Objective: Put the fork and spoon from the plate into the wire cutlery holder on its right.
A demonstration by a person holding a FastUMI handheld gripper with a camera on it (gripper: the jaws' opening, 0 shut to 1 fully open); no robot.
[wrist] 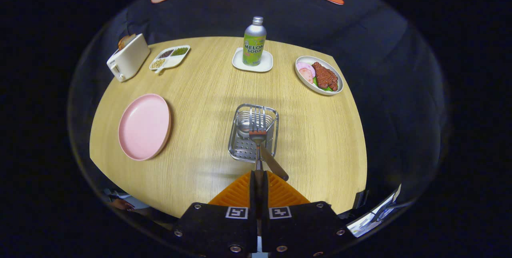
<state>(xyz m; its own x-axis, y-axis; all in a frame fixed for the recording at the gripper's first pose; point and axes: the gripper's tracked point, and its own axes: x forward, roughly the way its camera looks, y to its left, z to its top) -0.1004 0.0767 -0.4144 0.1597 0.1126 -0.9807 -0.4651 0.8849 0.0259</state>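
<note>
My gripper is shut on the handle of the fork, which points straight ahead with its tines over the wire cutlery holder. The holder stands on the wooden table just beyond my fingers. The spoon lies in the holder, its bowl down inside and its brown handle leaning out over the near rim toward my fingers. The pink plate sits to the left of the holder with nothing on it.
At the back, a melon soda bottle stands on a white coaster. A dish of meat and sliced ham is at the back right. A white toaster and a divided snack tray are at the back left.
</note>
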